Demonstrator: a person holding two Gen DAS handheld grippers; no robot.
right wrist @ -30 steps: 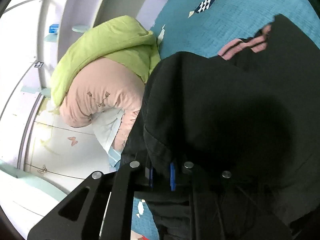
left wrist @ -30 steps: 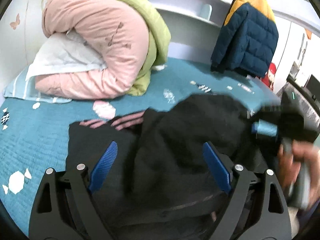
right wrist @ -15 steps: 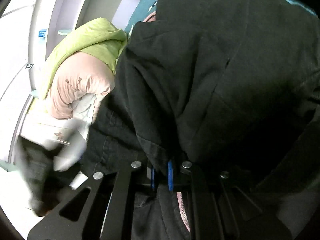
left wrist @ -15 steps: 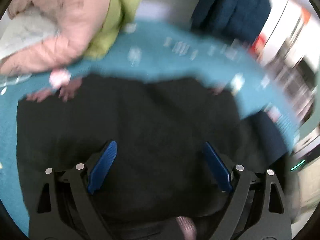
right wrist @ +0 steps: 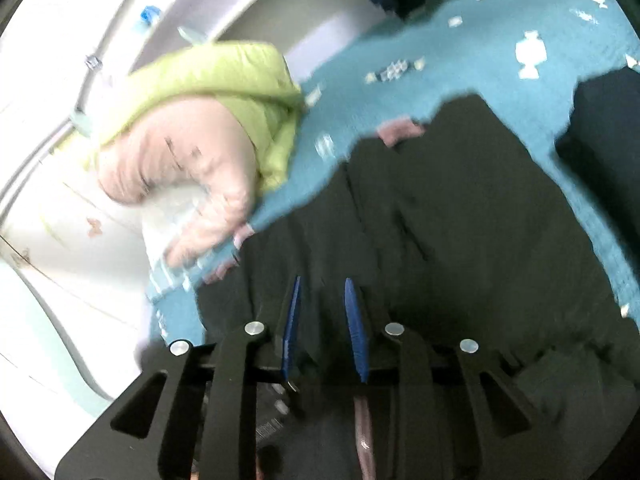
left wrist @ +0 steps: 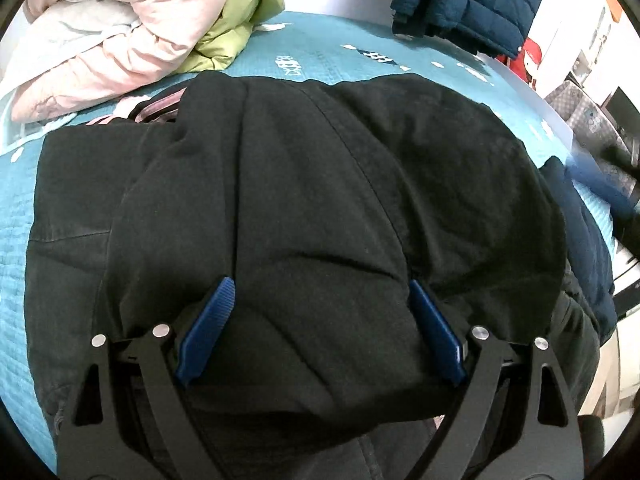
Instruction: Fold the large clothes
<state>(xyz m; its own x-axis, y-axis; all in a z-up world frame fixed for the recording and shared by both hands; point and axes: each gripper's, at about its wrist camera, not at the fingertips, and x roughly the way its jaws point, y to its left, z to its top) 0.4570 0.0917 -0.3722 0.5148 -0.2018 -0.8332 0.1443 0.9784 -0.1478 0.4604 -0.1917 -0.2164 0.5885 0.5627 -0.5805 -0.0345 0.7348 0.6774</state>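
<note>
Presently the black garment (left wrist: 320,184) lies folded over itself across the near half of the bed (left wrist: 328,52), its bulk reaching almost to the near edge, with a flat lower layer showing at its left side.

Left gripper (left wrist: 320,316): jaws stand wide, one blue pad to each side of a raised hump of the top layer. The cloth swells up between them, but neither pad is seen pressing it, so nothing is held. The garment lies directly under and ahead of this gripper.

Right gripper (right wrist: 322,320): jaws stand narrowly apart and have just been opening. Dark cloth lies behind and below the gap; the view is blurred, yet the pads appear clear of it, so I judge the fold released. The garment lies beneath this gripper and runs on to its right.

Risks, as judged:
- The loosely laid top layer may slide or spring back off the lower one, since no gripper pins it.
- A wide left gripper closing on the hump could pinch several layers together and drag the fold askew.
- A pink-and-green quilt (left wrist: 132,28) bundled at the far left corner and a dark blue item (left wrist: 580,216) touching the garment's right side leave little room for spreading.
</note>
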